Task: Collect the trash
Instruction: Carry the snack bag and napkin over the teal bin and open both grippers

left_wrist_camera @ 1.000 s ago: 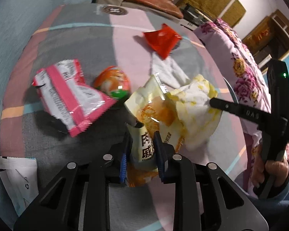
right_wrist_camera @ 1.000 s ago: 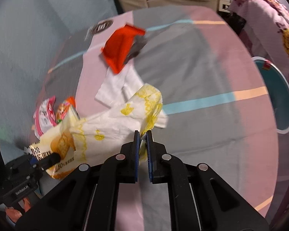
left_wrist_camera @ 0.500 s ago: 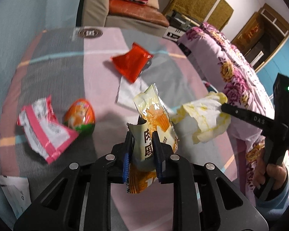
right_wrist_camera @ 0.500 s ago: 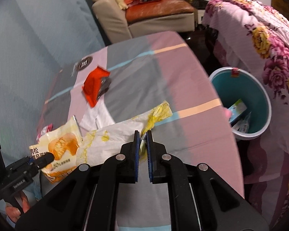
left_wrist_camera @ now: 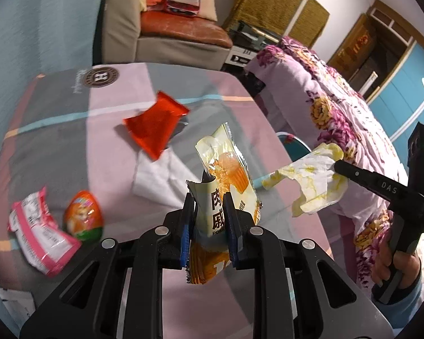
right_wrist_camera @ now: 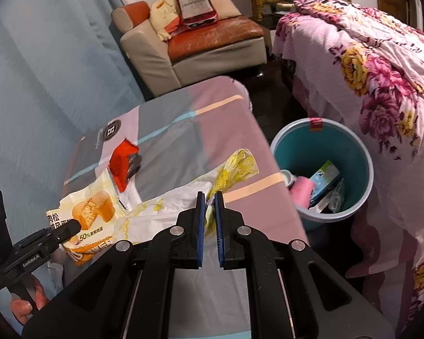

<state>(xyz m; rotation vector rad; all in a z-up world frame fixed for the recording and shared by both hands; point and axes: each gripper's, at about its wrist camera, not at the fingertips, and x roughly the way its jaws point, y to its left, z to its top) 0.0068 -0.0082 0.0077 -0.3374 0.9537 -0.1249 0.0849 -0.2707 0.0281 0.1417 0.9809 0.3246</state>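
My left gripper (left_wrist_camera: 208, 197) is shut on a yellow-orange snack wrapper (left_wrist_camera: 226, 175) and holds it up above the table; the wrapper also shows in the right wrist view (right_wrist_camera: 90, 212). My right gripper (right_wrist_camera: 208, 197) is shut on a yellow-stained white tissue (right_wrist_camera: 183, 209), also lifted; it shows in the left wrist view (left_wrist_camera: 313, 178). A teal trash bin (right_wrist_camera: 322, 166) with trash in it stands on the floor to the right of the table. On the table lie a red packet (left_wrist_camera: 155, 123), a white tissue (left_wrist_camera: 161, 178), an orange toy egg (left_wrist_camera: 83, 214) and a pink-white wrapper (left_wrist_camera: 39, 234).
The table has a pink, grey and blue cloth (left_wrist_camera: 70, 130). A bed with a floral cover (right_wrist_camera: 381, 65) stands right of the bin. A sofa (right_wrist_camera: 200, 39) with cushions stands behind the table. A white packet (left_wrist_camera: 17, 299) lies at the table's near left corner.
Both grippers have risen with their loads, off the table. The right gripper has swung right, bringing the teal bin into view.
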